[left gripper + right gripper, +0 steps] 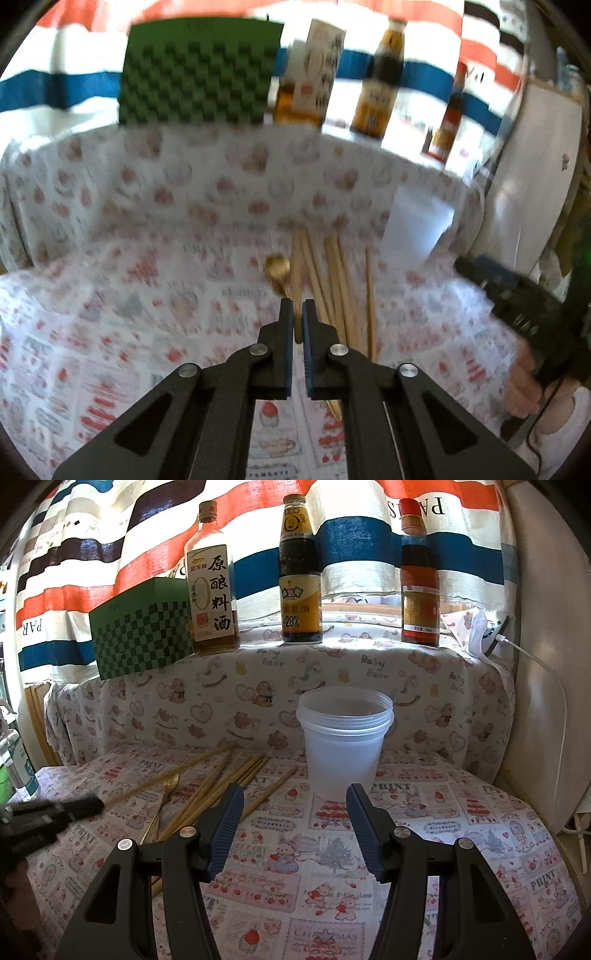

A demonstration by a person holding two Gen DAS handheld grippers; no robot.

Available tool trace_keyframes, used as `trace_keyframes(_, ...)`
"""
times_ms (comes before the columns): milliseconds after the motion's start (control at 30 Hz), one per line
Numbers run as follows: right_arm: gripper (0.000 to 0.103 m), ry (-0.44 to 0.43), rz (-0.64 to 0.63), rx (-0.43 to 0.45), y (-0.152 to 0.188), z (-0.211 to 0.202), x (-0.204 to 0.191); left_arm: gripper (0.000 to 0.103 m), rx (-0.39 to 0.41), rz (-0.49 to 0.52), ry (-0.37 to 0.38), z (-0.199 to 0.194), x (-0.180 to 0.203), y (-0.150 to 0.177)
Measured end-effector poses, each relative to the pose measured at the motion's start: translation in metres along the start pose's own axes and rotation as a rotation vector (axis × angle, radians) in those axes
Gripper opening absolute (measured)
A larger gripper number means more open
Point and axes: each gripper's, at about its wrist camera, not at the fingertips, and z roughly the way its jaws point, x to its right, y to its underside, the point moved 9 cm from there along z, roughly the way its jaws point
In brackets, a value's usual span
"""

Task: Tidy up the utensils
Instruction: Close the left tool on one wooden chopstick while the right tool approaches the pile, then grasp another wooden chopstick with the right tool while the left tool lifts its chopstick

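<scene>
Bright cloth covers our table, where chopsticks lie beside the cup. Our left gripper pinches the gold spoon, likely to lift it. Our right gripper waits apart, empty, facing the cup.

3 bottles and a green checkered box line the ledge.

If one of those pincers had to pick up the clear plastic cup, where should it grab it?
Probably across the plain wall just under the ridged rim of the plastic cup, coming level from the front. It stands upright, tapers downward, and the open right gripper already faces it.
</scene>
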Motion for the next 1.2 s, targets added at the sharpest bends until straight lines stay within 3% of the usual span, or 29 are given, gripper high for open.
trace_keyframes(333, 0.06, -0.01, 0.007, -0.021, 0.003, 0.003, -0.002, 0.003, 0.17, -0.082, -0.008, -0.036, -0.024, -0.03)
trace_keyframes(500, 0.06, -0.004, 0.022, -0.048, 0.007, 0.006, -0.001, 0.004, 0.253, -0.005, -0.133, -0.05, -0.024, -0.036)
trace_keyframes(567, 0.06, -0.005, 0.051, -0.093, 0.01, 0.006, -0.001, 0.004, 0.249, -0.006, -0.13, -0.049, -0.024, -0.035)
trace_keyframes(667, 0.047, -0.011, 0.066, -0.2, 0.016, 0.012, -0.01, 0.004, 0.247, -0.005, -0.13, -0.048, -0.026, -0.034)
trace_keyframes(800, 0.04, -0.108, 0.022, -0.306, 0.029, 0.017, -0.045, 0.004, 0.248, -0.022, -0.123, -0.051, -0.028, -0.035)
trace_keyframes(967, 0.039, -0.253, -0.031, -0.431, 0.052, 0.022, -0.099, 0.004, 0.255, -0.034, -0.138, -0.053, -0.033, -0.036)
trace_keyframes(1100, 0.039, -0.27, -0.064, -0.487, 0.069, 0.028, -0.123, 0.004, 0.256, -0.045, -0.142, -0.055, -0.035, -0.037)
trace_keyframes(1200, 0.037, -0.236, -0.079, -0.491, 0.074, 0.035, -0.127, 0.004, 0.259, -0.049, -0.146, -0.056, -0.036, -0.038)
